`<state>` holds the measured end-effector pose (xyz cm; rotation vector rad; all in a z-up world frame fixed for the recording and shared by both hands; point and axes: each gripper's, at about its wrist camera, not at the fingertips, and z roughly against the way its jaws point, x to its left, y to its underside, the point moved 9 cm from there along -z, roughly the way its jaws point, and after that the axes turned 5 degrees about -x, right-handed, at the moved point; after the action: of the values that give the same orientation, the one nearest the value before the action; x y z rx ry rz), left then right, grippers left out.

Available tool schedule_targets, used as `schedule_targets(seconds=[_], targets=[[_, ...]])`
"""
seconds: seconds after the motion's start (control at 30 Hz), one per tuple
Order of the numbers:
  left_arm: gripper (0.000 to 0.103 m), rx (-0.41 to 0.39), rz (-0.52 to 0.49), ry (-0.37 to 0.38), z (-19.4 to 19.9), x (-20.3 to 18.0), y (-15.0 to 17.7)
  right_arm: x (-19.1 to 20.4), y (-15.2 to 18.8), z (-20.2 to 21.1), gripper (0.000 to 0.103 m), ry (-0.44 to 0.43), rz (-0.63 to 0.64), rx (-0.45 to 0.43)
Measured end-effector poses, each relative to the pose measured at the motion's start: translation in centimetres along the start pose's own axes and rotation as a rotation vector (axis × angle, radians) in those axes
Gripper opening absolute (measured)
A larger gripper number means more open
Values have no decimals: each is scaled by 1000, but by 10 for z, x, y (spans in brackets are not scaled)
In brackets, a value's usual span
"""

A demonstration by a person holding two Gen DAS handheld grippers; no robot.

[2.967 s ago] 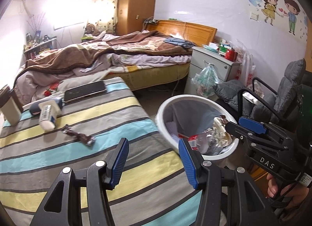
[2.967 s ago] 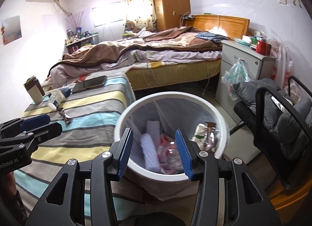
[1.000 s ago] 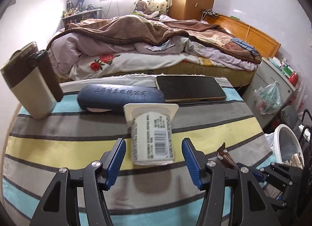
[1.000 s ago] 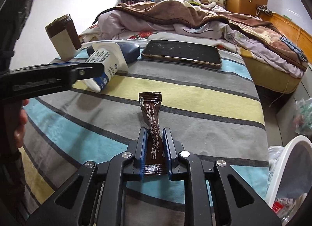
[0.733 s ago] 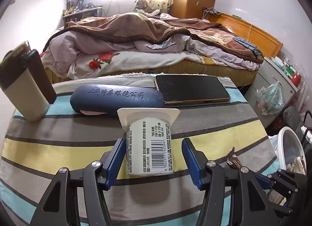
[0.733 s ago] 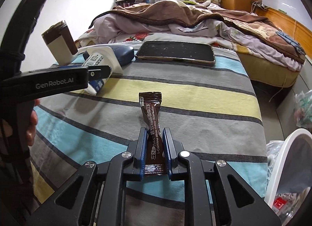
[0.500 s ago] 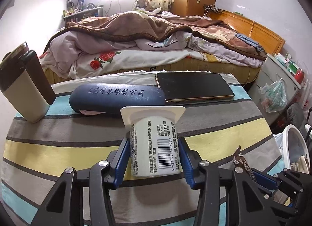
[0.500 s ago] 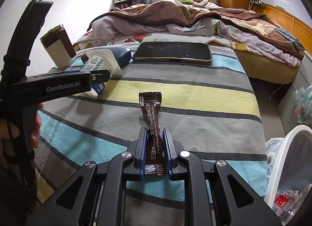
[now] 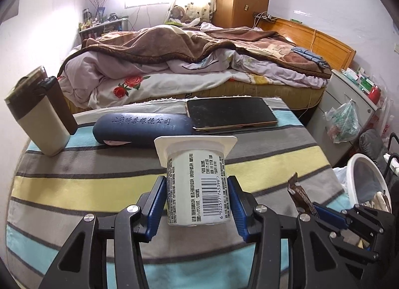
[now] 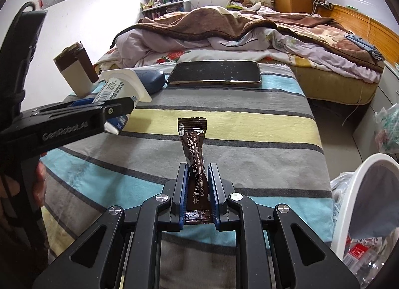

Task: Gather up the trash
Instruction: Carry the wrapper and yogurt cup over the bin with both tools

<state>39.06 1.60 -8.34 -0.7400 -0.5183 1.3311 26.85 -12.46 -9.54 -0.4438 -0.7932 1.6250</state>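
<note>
A: What is in the bin?

B: The white trash bin (image 10: pixel 359 189) stands on the floor off the striped table's (image 9: pixel 74 184) right edge; inside it I see crumpled wrappers and a red-and-white packet, the rest hidden by its rim.

A: And the cup?

B: The yogurt cup (image 9: pixel 197 184) lies on its side mid-table, foil end toward the bed. The left gripper (image 9: pixel 197 204) has just been closing its jaws, and the blue pads now press both of the cup's sides.

A: The other hand?

B: The right gripper (image 10: pixel 197 189), jaws narrow, pinches the brown coffee sachet (image 10: pixel 194 149) upright above the front right part of the table.

A: Room to move?

B: The far edge is crowded: a beige and brown flask (image 9: pixel 40 117) at the left corner, a navy glasses case (image 9: pixel 139 127), a phone (image 9: pixel 229 114). The near half of the cloth is bare.
</note>
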Motion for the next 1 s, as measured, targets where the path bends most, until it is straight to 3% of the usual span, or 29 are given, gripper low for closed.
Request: schedule_targets(seconds=[0.47,1.0], targets=[[49,-77,-32,39,72,-43,8,-18,0,50,19,34,-49,-90],[49,-146,-119,142,125,-146,10,-75,11,112,19,107,-132,-183]])
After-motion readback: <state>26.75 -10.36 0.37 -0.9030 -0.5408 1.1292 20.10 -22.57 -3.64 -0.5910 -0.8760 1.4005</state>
